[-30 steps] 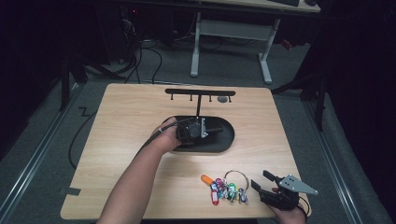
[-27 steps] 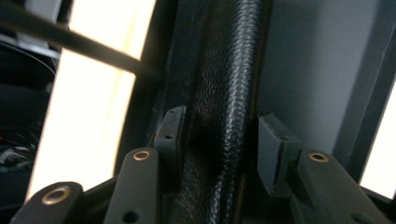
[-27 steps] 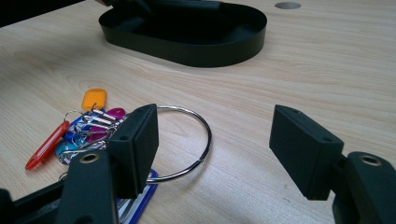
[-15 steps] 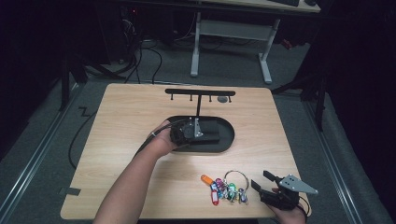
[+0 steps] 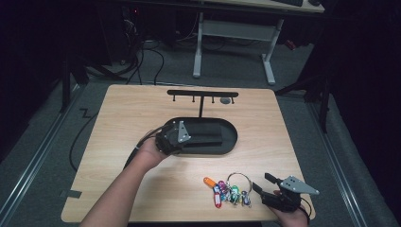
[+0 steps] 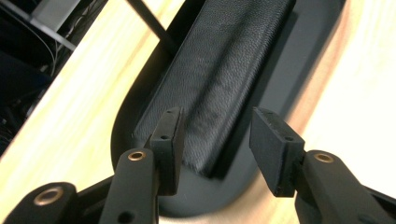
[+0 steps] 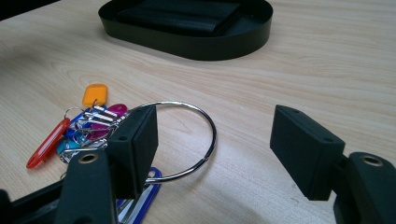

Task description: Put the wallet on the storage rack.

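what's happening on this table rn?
A person works two grippers. The left gripper, fingers open, hovers over a black wallet lying in an oval black tray. The right gripper, also open, sits by a key ring with coloured tags near the table's front edge. Nothing is gripped.

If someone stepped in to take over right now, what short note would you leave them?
Left gripper: open, empty, hovering over the near end of the black wallet, which lies in the black oval tray.
Right gripper: open, empty, low at the table's front right, beside the key ring with its coloured tags.
Done: wallet sits in the tray.
Left: keys lie on the table, unheld; the hook rack behind the tray may be their place. Hooks look bare, though one spot is unclear.
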